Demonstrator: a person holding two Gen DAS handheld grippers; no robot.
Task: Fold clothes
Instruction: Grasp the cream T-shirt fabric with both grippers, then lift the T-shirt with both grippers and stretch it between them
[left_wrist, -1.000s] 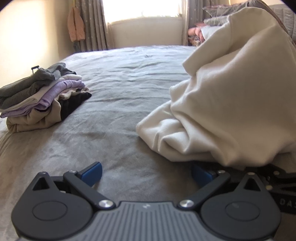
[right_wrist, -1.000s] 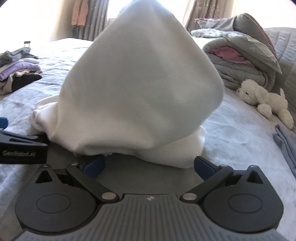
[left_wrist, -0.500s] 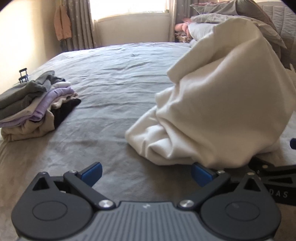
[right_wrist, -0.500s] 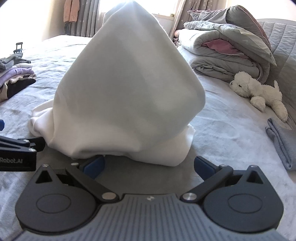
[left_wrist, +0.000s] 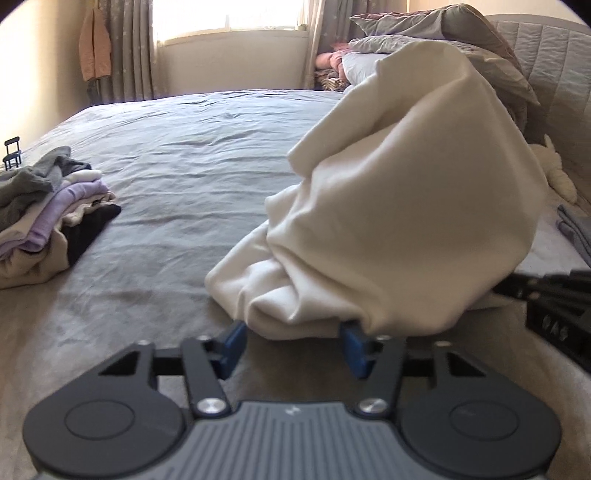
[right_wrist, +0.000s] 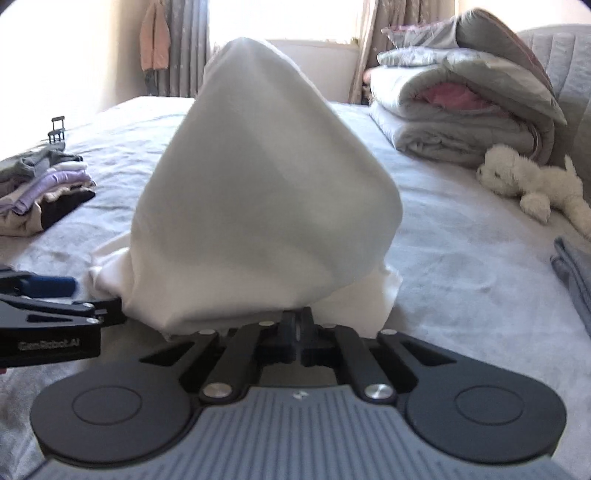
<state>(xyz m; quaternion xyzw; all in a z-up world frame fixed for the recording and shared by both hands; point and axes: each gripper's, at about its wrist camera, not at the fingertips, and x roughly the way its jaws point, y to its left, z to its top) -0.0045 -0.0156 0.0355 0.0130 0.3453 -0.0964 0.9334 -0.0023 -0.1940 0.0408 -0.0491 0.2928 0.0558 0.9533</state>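
I hold a gripper in each hand over a wide bed (left_wrist: 192, 155) covered in a wrinkled grey sheet. In front of me a cream-white garment (left_wrist: 399, 206) stands bunched in a tall, soft mound on the sheet, its lower folds spilling toward me. My left gripper (left_wrist: 291, 347) sits low at the mound's near edge with its jaws partly open; the blue pads (left_wrist: 233, 345) are apart, one on each side of the lowest fold, and the cloth drapes over the tip of the right one. I cannot tell whether they press the fabric. In the right wrist view, my right gripper (right_wrist: 297, 328) has its jaws drawn together, and the hem of the cream-white garment (right_wrist: 258, 206) lies over their tips, so they appear to pinch it, though the cloth hides the contact. The left gripper shows at the left edge of that view, just beside the mound. Well off to the left on the bed rests a stack of folded clothes (left_wrist: 48, 218) in grey, white, lilac, beige and black. To the right, near the padded headboard, lie a folded grey duvet (right_wrist: 465, 110) and a white plush dog (right_wrist: 532, 184), and the corner of a grey-blue cloth (right_wrist: 574, 269) at the right edge.
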